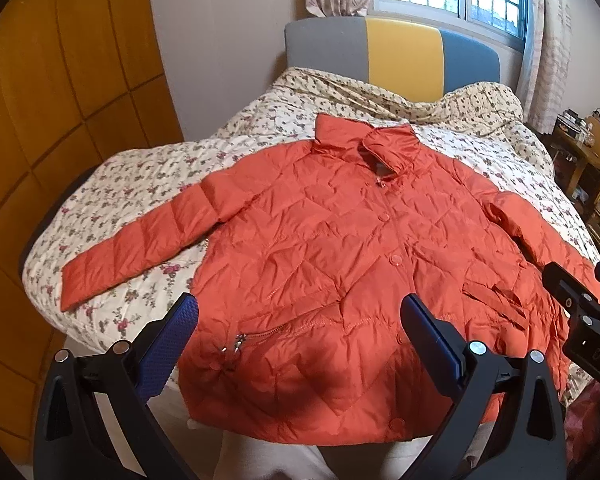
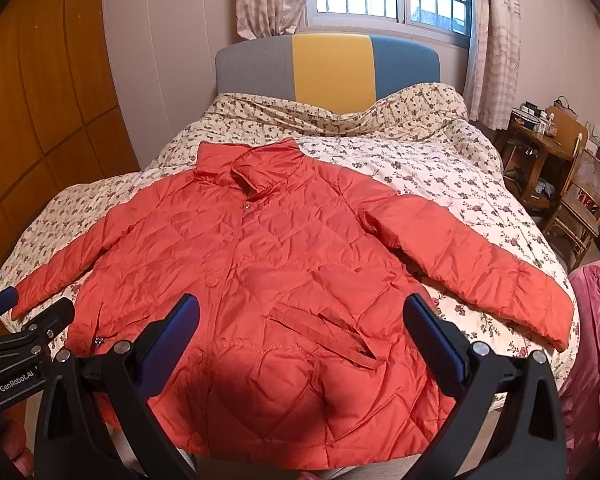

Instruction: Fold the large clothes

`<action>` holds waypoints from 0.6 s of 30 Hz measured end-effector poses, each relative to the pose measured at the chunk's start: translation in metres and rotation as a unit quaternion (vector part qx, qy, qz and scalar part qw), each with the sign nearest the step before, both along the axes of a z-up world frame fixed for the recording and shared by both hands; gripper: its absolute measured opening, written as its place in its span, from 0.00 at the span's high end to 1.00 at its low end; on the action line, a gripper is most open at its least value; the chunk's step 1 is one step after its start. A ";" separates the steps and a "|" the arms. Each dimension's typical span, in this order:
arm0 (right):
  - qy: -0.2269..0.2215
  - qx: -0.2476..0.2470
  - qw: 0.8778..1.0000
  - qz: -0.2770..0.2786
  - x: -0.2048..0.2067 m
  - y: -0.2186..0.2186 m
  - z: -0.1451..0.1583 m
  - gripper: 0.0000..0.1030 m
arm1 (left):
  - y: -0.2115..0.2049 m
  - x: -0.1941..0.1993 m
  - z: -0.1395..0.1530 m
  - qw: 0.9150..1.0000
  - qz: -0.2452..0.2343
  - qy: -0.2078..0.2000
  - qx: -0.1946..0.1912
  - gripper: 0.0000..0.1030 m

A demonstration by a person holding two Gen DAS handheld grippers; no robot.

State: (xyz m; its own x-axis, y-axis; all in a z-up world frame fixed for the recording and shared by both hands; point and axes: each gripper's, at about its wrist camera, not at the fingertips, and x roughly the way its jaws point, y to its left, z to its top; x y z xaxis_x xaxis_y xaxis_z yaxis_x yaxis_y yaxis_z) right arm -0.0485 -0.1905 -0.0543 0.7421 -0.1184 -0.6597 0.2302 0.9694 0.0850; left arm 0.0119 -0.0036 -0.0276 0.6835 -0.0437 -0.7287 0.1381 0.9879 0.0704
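Observation:
An orange quilted jacket (image 1: 340, 248) lies flat and face up on the bed, buttoned, collar toward the headboard, both sleeves spread out to the sides; it also shows in the right wrist view (image 2: 284, 272). My left gripper (image 1: 300, 320) is open and empty, hovering above the jacket's lower left hem near a zip pocket. My right gripper (image 2: 302, 320) is open and empty above the lower right hem near a flap pocket. The right gripper shows at the left wrist view's right edge (image 1: 580, 292), the left gripper at the right wrist view's left edge (image 2: 24, 320).
The bed has a floral quilt (image 1: 140, 184) and a grey, yellow and blue headboard (image 1: 404, 52). A wooden wardrobe (image 1: 60, 120) stands on the left. A wooden desk and chair (image 2: 572, 184) stand on the right. Pink fabric (image 2: 596, 340) lies at the bed's right corner.

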 end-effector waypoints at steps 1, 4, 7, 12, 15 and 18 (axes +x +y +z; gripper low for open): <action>0.001 0.000 1.000 -0.001 0.000 0.000 -0.001 0.02 | 0.000 0.001 -0.001 1.000 0.000 0.003 0.000 0.03; 0.004 0.002 1.000 0.000 0.005 0.000 -0.004 0.02 | 0.000 0.005 -0.006 1.000 0.000 0.012 -0.001 0.03; 0.004 0.006 1.000 0.004 0.010 -0.002 -0.007 0.02 | 0.000 0.009 -0.009 1.000 0.002 0.016 0.001 0.03; -0.011 0.026 1.000 0.009 0.020 -0.010 -0.013 0.02 | 0.007 0.017 -0.017 0.999 -0.010 0.012 -0.030 0.03; -0.024 0.038 0.999 0.022 0.031 -0.016 -0.019 0.02 | 0.014 0.022 -0.022 0.998 -0.014 -0.010 -0.064 0.03; -0.029 0.058 0.998 0.021 0.045 -0.024 -0.031 0.02 | 0.016 0.036 -0.031 0.996 -0.018 -0.001 -0.087 0.03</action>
